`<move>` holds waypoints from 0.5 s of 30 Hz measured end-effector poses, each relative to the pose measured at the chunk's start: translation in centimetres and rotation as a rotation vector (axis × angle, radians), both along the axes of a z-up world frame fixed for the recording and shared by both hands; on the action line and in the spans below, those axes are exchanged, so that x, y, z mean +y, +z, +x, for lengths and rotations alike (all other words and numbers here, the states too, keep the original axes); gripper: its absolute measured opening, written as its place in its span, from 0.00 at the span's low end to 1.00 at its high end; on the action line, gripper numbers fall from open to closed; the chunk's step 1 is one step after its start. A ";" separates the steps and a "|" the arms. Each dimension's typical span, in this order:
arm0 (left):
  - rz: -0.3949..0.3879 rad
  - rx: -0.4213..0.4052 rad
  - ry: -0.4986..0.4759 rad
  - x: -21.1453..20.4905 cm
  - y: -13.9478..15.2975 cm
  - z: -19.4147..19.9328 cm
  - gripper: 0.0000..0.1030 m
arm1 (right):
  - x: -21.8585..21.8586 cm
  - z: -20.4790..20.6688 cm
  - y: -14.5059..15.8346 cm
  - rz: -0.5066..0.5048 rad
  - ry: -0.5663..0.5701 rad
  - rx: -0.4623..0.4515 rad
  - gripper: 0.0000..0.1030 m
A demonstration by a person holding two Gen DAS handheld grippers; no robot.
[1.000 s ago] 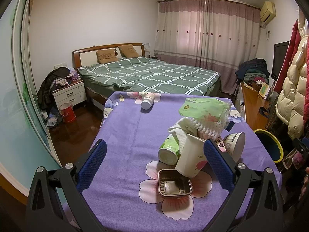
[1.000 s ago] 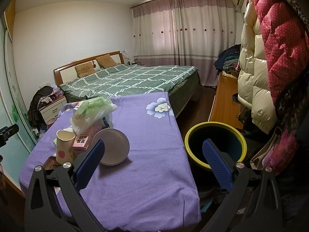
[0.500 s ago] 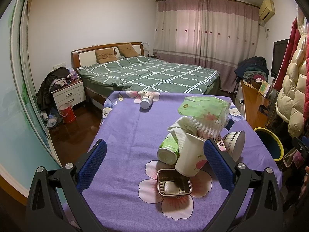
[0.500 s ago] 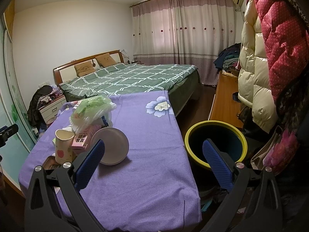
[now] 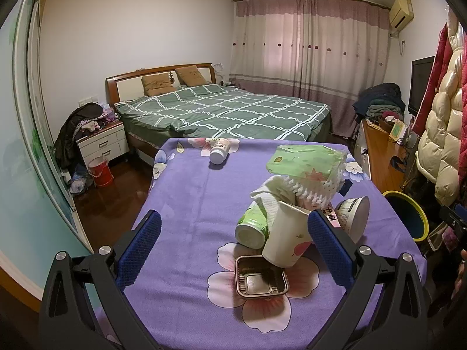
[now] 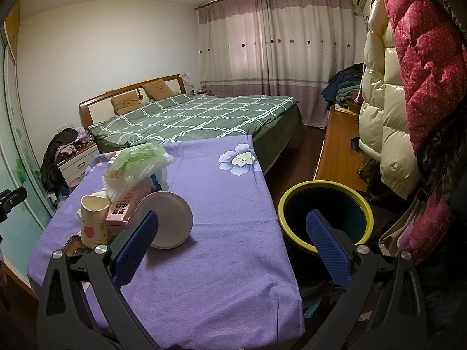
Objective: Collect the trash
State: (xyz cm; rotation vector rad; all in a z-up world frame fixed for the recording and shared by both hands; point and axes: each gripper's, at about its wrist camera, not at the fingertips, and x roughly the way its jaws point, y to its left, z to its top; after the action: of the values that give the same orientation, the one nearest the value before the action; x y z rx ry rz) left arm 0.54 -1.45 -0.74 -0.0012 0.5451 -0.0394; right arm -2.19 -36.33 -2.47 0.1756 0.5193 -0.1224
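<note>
Ahead of the left tongs: one foil tray, two paper cups, two tubs, one bottle, one pink carton. Beside the right tongs, one bin.

Legible text is scarce. On the pink carton wedged between my paper cup and the white tub I make out large dark Chinese characters, seen sideways; I cannot read them with certainty. The same carton shows two characters from my left view. The tub carries fine print, too small to read.
</note>
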 end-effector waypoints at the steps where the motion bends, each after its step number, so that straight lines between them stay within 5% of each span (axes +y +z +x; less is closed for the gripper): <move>1: 0.000 0.001 0.000 0.0 0.0 0.0 0.96 | 0.0 0.0 0.0 -0.001 0.000 0.000 0.94; 15: 0.009 0.016 -0.005 0.1 0.0 0.5 0.96 | 0.5 2.6 0.2 -0.010 0.044 0.018 0.94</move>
State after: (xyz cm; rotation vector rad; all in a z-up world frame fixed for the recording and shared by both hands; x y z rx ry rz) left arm 1.03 -1.40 -0.75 0.0090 0.5615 -0.0419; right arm 0.39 -35.78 -2.29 0.1532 0.5401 -0.0837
